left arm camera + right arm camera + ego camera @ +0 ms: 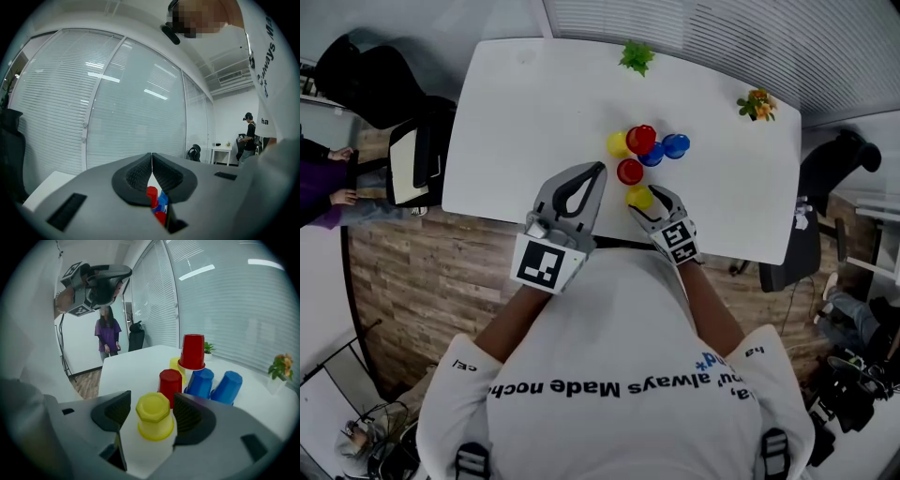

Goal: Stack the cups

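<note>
While left tongs (599, 168) are clenched, right tongs (153, 401) gape around a yellow cup (153, 420) on white table (525, 112).

White T-shirt (609, 375), dark lettering, grey left hand-held gripper (597, 170) and right hand-held gripper (643, 193), black ribbed pads (192, 416)

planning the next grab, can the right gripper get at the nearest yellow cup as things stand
Probably yes: the right gripper has its jaws open on either side of the yellow cup, which sits upside down on the table, with nothing between jaws and cup.
</note>
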The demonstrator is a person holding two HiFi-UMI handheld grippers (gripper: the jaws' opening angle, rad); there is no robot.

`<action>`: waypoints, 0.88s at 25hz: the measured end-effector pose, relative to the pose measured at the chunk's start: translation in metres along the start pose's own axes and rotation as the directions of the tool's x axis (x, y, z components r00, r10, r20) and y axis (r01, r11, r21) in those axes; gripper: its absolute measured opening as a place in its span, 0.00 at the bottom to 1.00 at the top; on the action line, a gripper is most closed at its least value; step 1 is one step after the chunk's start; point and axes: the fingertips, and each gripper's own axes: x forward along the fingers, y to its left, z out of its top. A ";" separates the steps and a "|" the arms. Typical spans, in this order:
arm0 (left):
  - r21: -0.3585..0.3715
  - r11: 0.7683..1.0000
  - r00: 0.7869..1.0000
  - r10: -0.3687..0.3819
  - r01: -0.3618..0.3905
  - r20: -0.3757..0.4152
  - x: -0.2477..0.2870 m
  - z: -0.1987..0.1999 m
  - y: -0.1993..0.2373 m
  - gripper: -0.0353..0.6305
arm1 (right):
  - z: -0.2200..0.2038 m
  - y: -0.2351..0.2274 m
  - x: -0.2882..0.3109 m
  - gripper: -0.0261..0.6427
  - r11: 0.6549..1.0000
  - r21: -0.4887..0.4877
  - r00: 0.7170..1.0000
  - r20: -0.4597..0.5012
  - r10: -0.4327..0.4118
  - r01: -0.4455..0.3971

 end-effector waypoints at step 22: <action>-0.009 1.000 1.000 -0.016 0.016 0.004 0.006 -0.001 0.001 0.08 | 0.014 -0.015 -0.029 0.41 0.999 -0.003 0.999 0.000 -0.042 0.042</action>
